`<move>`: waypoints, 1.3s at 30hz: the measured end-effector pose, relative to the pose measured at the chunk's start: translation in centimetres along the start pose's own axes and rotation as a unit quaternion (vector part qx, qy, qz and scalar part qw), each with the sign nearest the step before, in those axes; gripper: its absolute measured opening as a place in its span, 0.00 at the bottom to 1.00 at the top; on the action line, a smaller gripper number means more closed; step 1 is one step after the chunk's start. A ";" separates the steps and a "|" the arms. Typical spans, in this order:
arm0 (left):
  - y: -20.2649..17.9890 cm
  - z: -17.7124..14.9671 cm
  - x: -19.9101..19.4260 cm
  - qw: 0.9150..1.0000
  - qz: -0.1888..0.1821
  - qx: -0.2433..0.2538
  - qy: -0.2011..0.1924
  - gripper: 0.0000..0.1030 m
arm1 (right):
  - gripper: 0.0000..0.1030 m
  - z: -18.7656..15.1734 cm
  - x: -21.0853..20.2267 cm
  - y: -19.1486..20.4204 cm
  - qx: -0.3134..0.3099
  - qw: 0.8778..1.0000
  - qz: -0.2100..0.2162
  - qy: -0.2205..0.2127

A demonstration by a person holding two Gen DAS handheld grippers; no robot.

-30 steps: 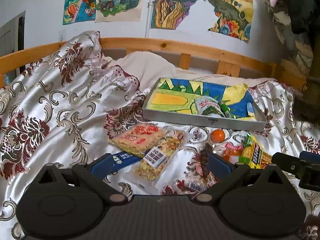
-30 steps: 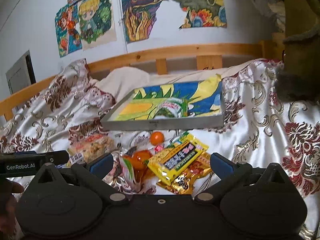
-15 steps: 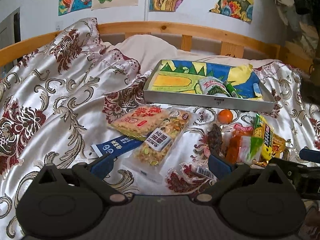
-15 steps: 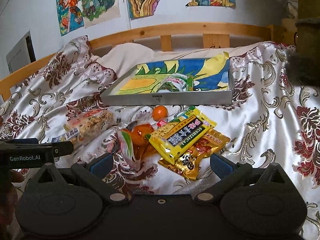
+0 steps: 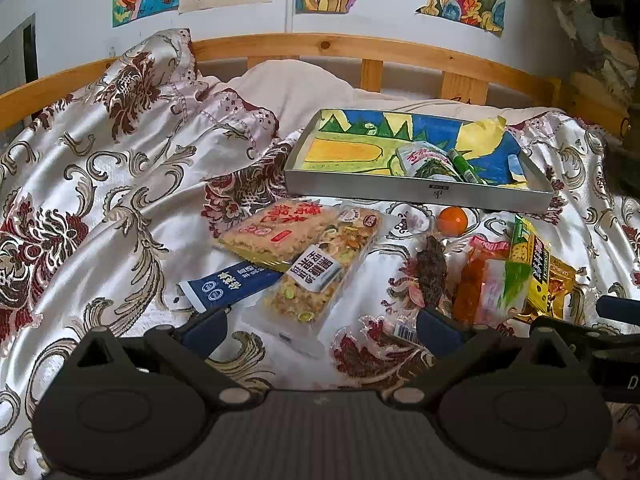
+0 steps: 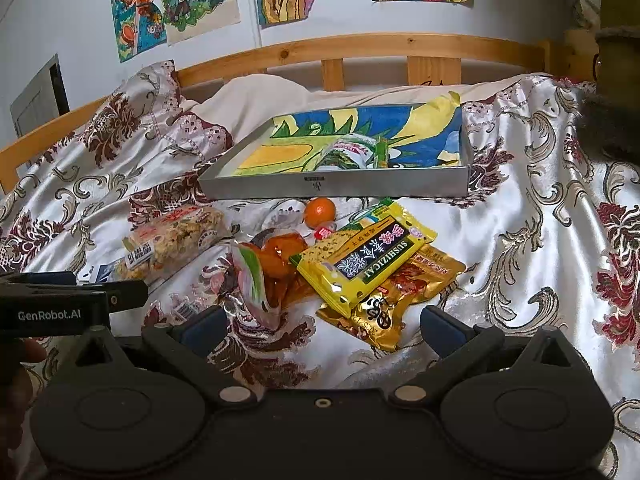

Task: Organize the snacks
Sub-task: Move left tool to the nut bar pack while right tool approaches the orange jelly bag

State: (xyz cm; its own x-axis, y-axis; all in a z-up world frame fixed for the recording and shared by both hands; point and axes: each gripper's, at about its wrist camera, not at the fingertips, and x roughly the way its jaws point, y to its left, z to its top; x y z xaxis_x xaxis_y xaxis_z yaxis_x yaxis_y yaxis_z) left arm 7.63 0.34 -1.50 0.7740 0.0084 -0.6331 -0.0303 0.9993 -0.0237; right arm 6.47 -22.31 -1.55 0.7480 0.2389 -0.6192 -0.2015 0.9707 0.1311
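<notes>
Snacks are scattered on the shiny satin bedspread (image 5: 120,208) just in front of the flat metal tray (image 6: 332,188): crinkly yellow packet (image 6: 368,256), clear nut bar (image 5: 320,272), round orange (image 5: 452,220). Left gripper (image 5: 320,328) and right gripper (image 6: 320,326) are held spread wide, nothing grasped.

Tray (image 5: 416,192) is sitting at the back on the bedspread (image 5: 100,200), with a packet (image 5: 428,160) lying in it. Snacks are lying in front: nut bar (image 5: 320,276) left, orange (image 5: 452,220) middle, pouches (image 6: 368,260) right.
</notes>
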 end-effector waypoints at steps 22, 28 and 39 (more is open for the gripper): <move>0.5 1.3 0.5 0.999 0.025 0.014 -0.019 1.00 | 0.99 0.6 1.5 1.1 -0.021 1.000 0.005 0.008; 1.4 2.7 1.9 1.000 0.026 -0.004 -0.017 0.99 | 0.99 1.6 2.0 1.3 -0.027 1.000 0.006 -0.006; 2.2 4.4 4.3 0.999 -0.023 0.035 -0.007 0.99 | 0.99 2.1 2.7 3.7 -0.108 0.994 0.012 -0.032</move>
State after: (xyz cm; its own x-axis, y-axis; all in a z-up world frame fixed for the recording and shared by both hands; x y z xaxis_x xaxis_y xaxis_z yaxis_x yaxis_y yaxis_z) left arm 13.67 2.71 -0.89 0.7829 -0.0376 -0.6210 0.0494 0.9988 0.0019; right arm 9.08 -18.06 -1.08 0.7784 0.2690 -0.5672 -0.3456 0.9379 -0.0294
